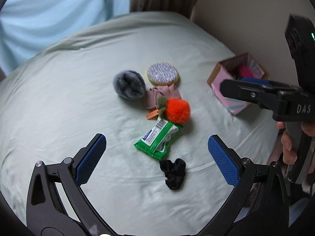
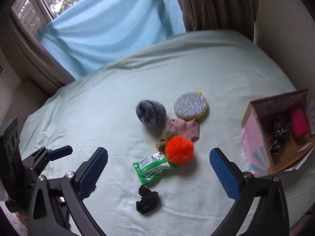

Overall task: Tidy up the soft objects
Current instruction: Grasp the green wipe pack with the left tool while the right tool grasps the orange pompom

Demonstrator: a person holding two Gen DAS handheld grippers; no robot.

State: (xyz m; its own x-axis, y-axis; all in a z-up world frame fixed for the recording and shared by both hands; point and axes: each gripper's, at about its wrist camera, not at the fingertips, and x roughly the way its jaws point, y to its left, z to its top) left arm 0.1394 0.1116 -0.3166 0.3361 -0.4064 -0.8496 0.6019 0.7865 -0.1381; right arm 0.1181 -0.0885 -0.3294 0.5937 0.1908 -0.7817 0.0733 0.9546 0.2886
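Soft objects lie on a pale green bed sheet [image 1: 59, 98]: a grey fur ball [image 1: 129, 87], a round grey-and-yellow pad [image 1: 163, 75], a mauve cloth [image 1: 163, 94], an orange pompom [image 1: 177, 110], a green tissue pack [image 1: 157, 139] and a black scrunchie [image 1: 173, 172]. The same objects show in the right wrist view: grey ball [image 2: 151, 114], pad [image 2: 190, 105], pompom [image 2: 179, 149], pack [image 2: 152, 167], scrunchie [image 2: 147, 201]. My left gripper [image 1: 156, 157] is open and empty above the pack and scrunchie. My right gripper [image 2: 158, 169] is open and empty.
A pink cardboard box [image 2: 256, 137] stands at the right by the wall, holding a pink item [image 2: 299, 123] and a dark patterned item [image 2: 277, 137]. It also shows in the left wrist view [image 1: 220, 84]. A blue curtain [image 2: 110, 29] and brown curtain hang behind the bed.
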